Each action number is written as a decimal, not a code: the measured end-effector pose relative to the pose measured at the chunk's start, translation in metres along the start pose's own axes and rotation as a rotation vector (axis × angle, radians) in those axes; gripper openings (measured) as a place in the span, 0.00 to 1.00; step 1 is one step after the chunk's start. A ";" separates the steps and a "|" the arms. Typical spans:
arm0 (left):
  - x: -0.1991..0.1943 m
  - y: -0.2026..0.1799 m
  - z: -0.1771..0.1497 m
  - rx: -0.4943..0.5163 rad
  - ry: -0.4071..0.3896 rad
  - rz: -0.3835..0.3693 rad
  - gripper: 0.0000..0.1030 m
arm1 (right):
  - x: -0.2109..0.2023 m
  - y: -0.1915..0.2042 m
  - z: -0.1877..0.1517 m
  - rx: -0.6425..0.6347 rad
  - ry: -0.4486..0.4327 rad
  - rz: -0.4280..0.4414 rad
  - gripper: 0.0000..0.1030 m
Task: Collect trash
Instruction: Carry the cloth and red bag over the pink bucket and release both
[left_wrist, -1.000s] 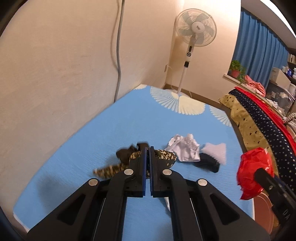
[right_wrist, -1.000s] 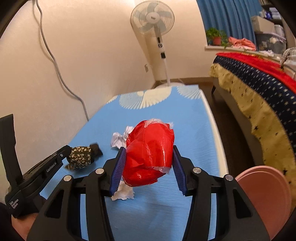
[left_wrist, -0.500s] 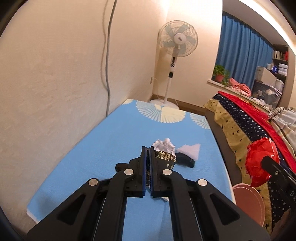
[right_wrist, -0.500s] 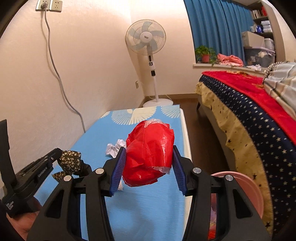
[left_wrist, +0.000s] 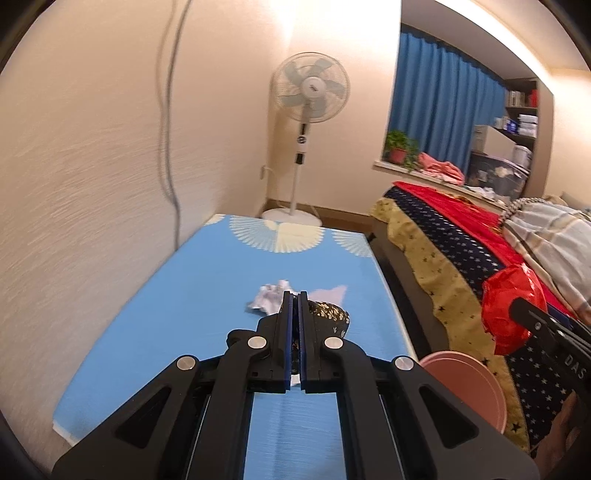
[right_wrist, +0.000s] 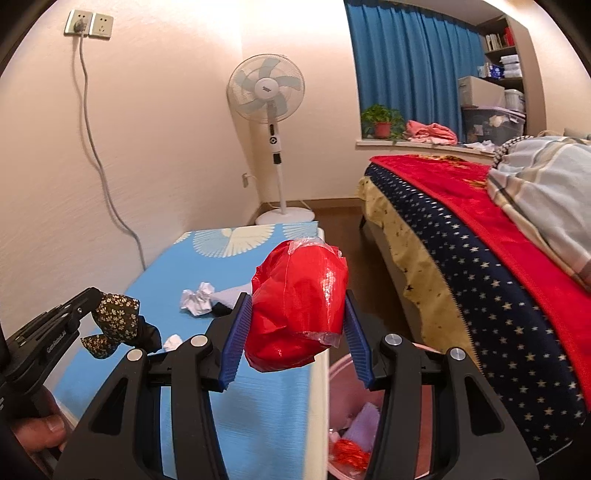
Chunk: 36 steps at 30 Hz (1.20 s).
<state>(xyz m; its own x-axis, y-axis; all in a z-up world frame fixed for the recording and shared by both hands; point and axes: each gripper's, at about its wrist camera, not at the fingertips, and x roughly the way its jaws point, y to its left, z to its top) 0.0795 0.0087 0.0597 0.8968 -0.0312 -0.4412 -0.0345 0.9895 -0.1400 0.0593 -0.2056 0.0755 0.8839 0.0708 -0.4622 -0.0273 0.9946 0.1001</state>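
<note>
My right gripper (right_wrist: 295, 325) is shut on a crumpled red plastic bag (right_wrist: 299, 306), held above the table's right edge and the pink trash bin (right_wrist: 343, 443). My left gripper (left_wrist: 294, 299) is shut on a dark floral-patterned wrapper (left_wrist: 327, 314), lifted above the blue table; the wrapper also shows in the right wrist view (right_wrist: 116, 317). A crumpled white paper (right_wrist: 197, 301) and a pale piece (left_wrist: 328, 293) lie on the blue table top (left_wrist: 207, 295). The red bag also shows in the left wrist view (left_wrist: 513, 317), with the pink bin (left_wrist: 465, 384) below it.
The bin holds some trash, with red and lilac scraps (right_wrist: 354, 439). A bed with a starred cover (right_wrist: 480, 277) stands to the right across a narrow floor gap. A standing fan (right_wrist: 269, 110) is at the back, a wall with a hanging cable (right_wrist: 107, 192) on the left.
Both grippers have lifted and pulled back toward the right with their loads. The floral wrapper has come off the table. The red bag now hangs over the bin's edge.
</note>
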 end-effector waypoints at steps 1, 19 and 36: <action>-0.001 -0.005 0.000 0.011 -0.002 -0.017 0.02 | -0.002 -0.003 0.000 0.002 -0.001 -0.008 0.48; 0.007 -0.113 -0.017 0.145 0.055 -0.343 0.02 | -0.033 -0.084 0.015 0.036 0.012 -0.169 0.48; 0.055 -0.183 -0.061 0.219 0.230 -0.533 0.02 | -0.002 -0.124 0.002 0.130 0.099 -0.232 0.48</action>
<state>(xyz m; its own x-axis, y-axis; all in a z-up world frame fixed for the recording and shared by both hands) 0.1088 -0.1825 0.0070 0.6470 -0.5349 -0.5434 0.5056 0.8344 -0.2193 0.0619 -0.3296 0.0660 0.8092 -0.1444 -0.5695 0.2366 0.9673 0.0910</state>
